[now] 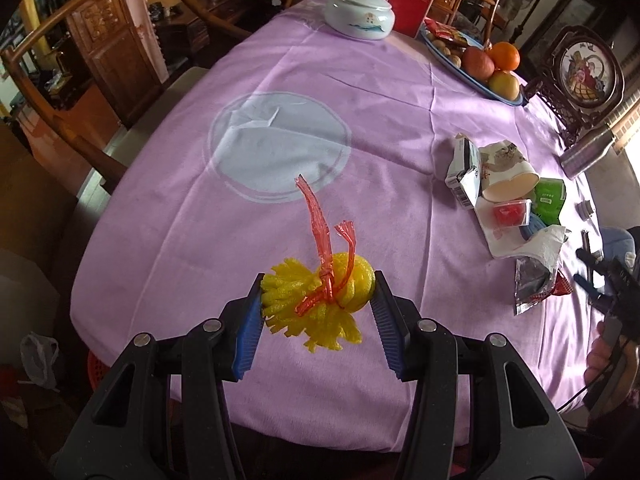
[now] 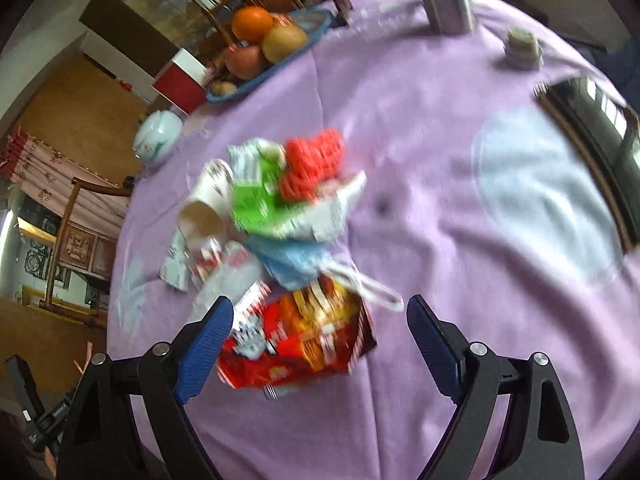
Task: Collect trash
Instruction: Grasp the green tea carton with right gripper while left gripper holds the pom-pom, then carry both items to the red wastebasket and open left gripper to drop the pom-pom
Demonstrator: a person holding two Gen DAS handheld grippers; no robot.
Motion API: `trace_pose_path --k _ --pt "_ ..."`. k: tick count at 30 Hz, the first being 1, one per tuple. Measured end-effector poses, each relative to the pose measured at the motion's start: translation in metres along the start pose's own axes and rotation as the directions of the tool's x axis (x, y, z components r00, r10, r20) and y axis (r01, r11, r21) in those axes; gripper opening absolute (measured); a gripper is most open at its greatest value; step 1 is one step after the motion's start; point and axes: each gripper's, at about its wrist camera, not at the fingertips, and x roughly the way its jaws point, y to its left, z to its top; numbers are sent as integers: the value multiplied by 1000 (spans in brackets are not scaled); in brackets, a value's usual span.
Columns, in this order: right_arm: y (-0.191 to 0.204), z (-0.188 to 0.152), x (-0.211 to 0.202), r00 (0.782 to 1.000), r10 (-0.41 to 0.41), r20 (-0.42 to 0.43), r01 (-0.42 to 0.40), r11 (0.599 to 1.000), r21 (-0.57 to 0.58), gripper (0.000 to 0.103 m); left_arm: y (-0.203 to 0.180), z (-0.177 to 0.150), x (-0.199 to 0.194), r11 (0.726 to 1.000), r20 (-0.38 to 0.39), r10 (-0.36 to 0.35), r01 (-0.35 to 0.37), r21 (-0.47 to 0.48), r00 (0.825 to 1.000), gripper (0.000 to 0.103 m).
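My left gripper (image 1: 318, 294) is shut on a yellow foam fruit net (image 1: 316, 304) tied with a red plastic strip (image 1: 320, 248), held above the purple tablecloth (image 1: 248, 240). A heap of trash lies at the right: a paper cup (image 1: 506, 172), a crushed white carton (image 1: 464, 170), a green packet (image 1: 550, 198), a tissue (image 1: 544, 244) and a silver wrapper (image 1: 532, 284). My right gripper (image 2: 320, 330) is open above the red snack wrapper (image 2: 304, 344) at the near edge of that heap, not touching it. Behind it lie a blue mask (image 2: 296, 260), the green packet (image 2: 252, 204), a red net (image 2: 316, 160) and the cup (image 2: 208, 204).
A fruit tray (image 1: 476, 60) with oranges and apples, a white lidded bowl (image 1: 358, 14) and a red box (image 1: 412, 4) stand at the far end. A steel flask (image 1: 588, 152) lies at the right edge. A phone (image 2: 592, 120) and a small jar (image 2: 522, 46) sit nearby. Wooden chairs ring the table.
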Motion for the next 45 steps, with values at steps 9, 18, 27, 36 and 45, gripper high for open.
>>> trace_pose_path --k 9,18,27,36,45 --pt "14 32 32 1000 7 -6 -7 999 -42 85 16 -13 -19 996 19 62 -60 -67 998 51" --pt "3 49 81 995 61 -84 -51 991 122 80 28 -26 -28 989 19 89 -86 -120 996 51" --pt "23 48 5 988 97 117 -93 995 -40 72 18 -10 -29 995 56 55 -50 -86 997 51" --pt "78 20 -70 963 117 242 -43 956 -290 72 1 10 -18 1000 71 -20 22 -22 997 51" --pt "182 -15 -45 968 241 76 -174 853 -492 72 61 -8 -29 986 92 8 8 -168 996 51"
